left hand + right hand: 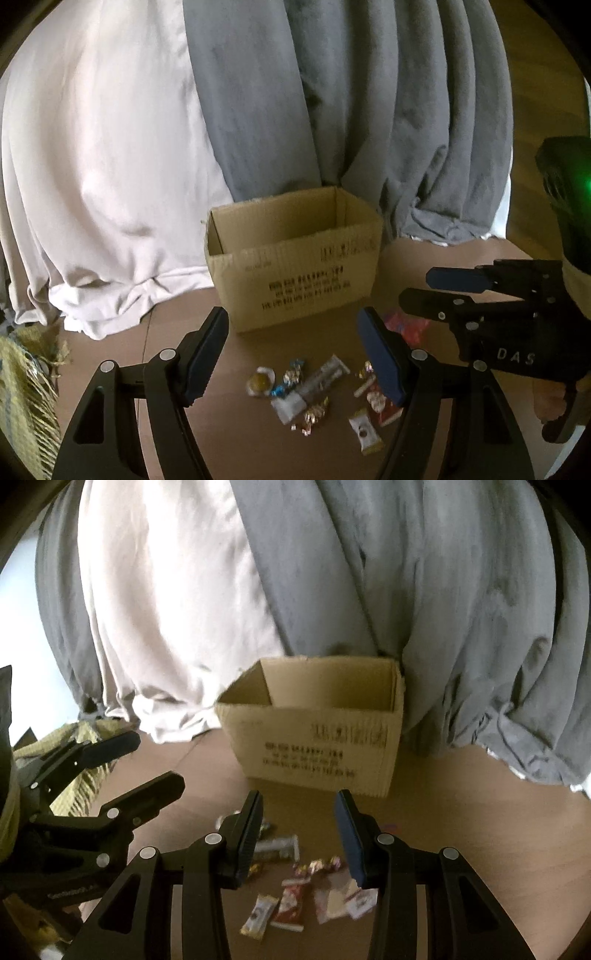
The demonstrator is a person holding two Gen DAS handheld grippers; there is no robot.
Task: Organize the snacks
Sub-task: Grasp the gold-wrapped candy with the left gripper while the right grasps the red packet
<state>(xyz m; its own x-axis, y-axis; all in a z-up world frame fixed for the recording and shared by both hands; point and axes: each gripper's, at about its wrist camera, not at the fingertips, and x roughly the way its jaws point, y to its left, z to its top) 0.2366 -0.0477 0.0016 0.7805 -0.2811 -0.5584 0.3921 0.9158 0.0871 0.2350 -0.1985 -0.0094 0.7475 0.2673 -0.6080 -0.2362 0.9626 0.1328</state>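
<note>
While both claws gape empty, left claw [291, 354], right claw [299, 834], snacks [314, 395] scattered, box [295, 254] mouth up.

A home, prob. a bedroom or living rm. Far side: long curtains hang to the floor, pale pinkish-white curtain [103, 184] on the left, grey curtain [369, 110] on the right, hems bunched where they meet the floor. Daylight comes through the fabric. Floor [424, 266] is brown, w/ seams like wood-look boards or tiles. Near left: a yellow-green fringed throw or rug [26, 387], crumpled. An open cardboard box [295, 266] w/ printed text sits on the floor just in front of the curtains; small wrapped snacks [314, 391] lie scattered on the floor near it. No worktops or shop fittings show, just soft furnishings + floor.
</note>
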